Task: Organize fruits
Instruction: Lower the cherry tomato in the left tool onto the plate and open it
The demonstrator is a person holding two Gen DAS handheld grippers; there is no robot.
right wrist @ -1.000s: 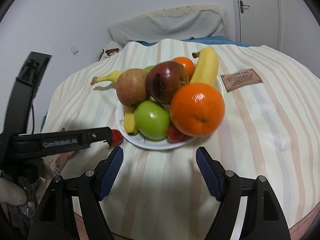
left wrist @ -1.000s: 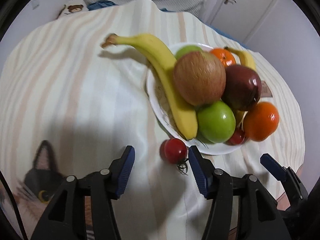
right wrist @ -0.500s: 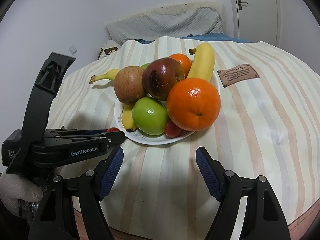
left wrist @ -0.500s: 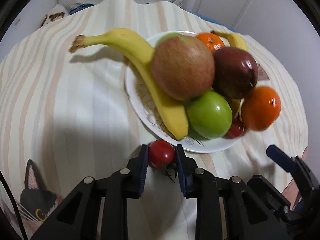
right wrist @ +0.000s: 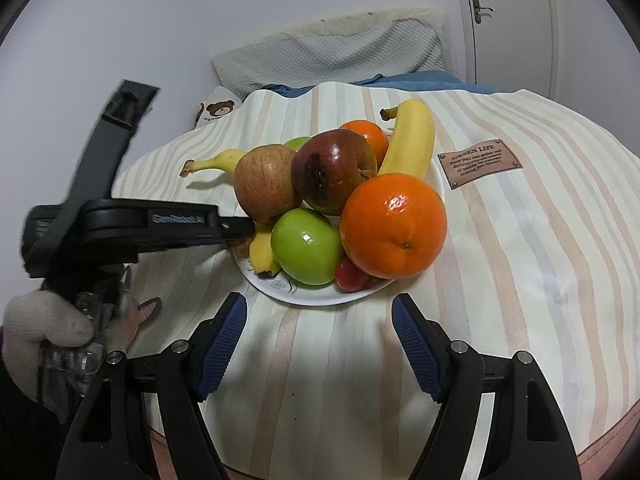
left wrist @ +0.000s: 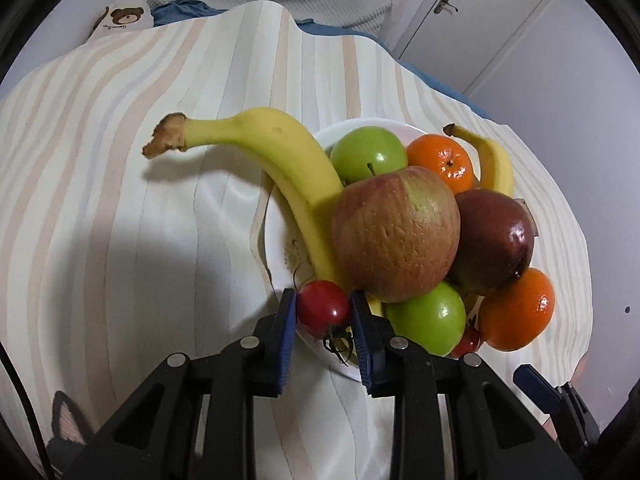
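Red and glossy, the cherry tomato (left wrist: 323,307) is now pinched between the blue pads of the left gripper (left wrist: 324,320), and that's the big change: a second ago it sat on the striped cloth just off the plate (left wrist: 280,248), with the fingers wide apart on either side of it. Half a second ago they had closed on it, still down on the cloth. Now it's up, hanging over the plate's near rim, its green stalk dangling below, right against the tip of the long banana (left wrist: 288,168) and the russet apple (left wrist: 396,240).

So the last stray fruit looks to be on its way home. By my reading, the pick is done and only the placing remains.

The plate is crowded: a green apple (left wrist: 426,320) just to the tomato's right, a dark red apple (left wrist: 494,240) and an orange (left wrist: 516,314) beyond, another green apple (left wrist: 366,152), a small orange (left wrist: 440,158) and a second banana (left wrist: 494,164) at the plate's far side. The free spot is that bare patch of plate beside the long banana.

The right gripper (right wrist: 320,338) hovers in front of the plate, fingers spread wide, holding nothing.

Watch for a roll-off: the tomato is round, and the rim is shallow.
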